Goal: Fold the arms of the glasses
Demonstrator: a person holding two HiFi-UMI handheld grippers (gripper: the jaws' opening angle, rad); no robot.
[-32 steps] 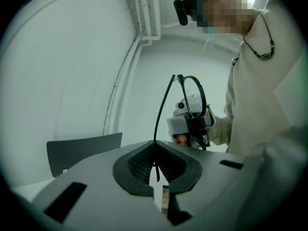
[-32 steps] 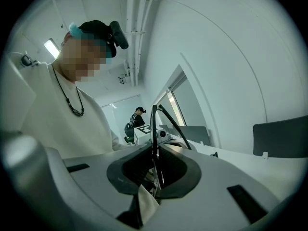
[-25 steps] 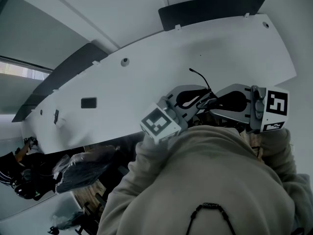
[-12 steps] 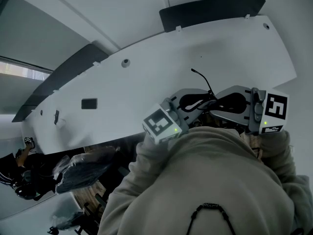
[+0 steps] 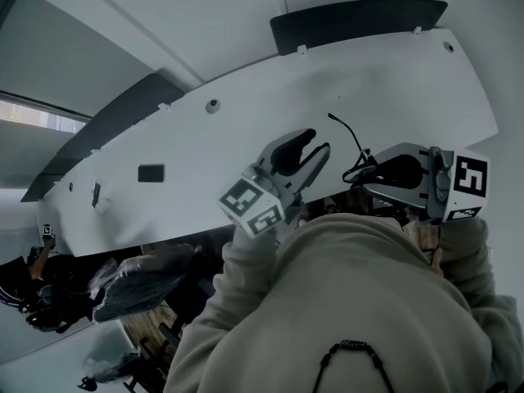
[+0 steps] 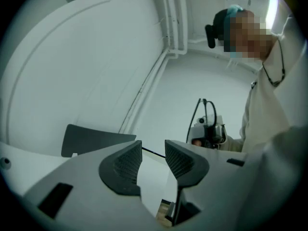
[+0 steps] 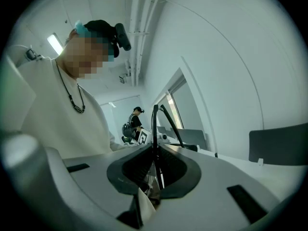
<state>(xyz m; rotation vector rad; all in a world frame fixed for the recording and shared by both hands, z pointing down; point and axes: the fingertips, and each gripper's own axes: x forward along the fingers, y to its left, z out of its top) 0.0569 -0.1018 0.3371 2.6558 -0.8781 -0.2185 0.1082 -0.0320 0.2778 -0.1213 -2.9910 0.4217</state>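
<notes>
**Holding one pair of glasses in the right gripper, left gripper released**

Two grippers are up in front of the person, over one white table [image 5: 246,129]. Each carries one marker cube, so two cubes in all: the left one [image 5: 252,205] and the right one [image 5: 465,182].

One pair of glasses [image 5: 357,171] is in play, pinched in the right gripper [image 5: 368,169] above the table. In the right gripper view its jaws are clenched on the frame [image 7: 154,129], and two thin black temple arms rise out of them, one upright and one slanting to the right.

The left gripper [image 5: 315,144] is empty. Its jaws have just been opening, and its own view shows the two ribbed pads [image 6: 127,160] apart with only table behind the gap. It points level across the table, rolled so its cube sits low and to the left. Between it and the glasses is a clear gap.

The right gripper lies nearly level, with its jaws toward the left one.

Two dark panels stand at the table's far edge, one [image 5: 356,19] ahead and one [image 5: 106,133] to the left.
</notes>
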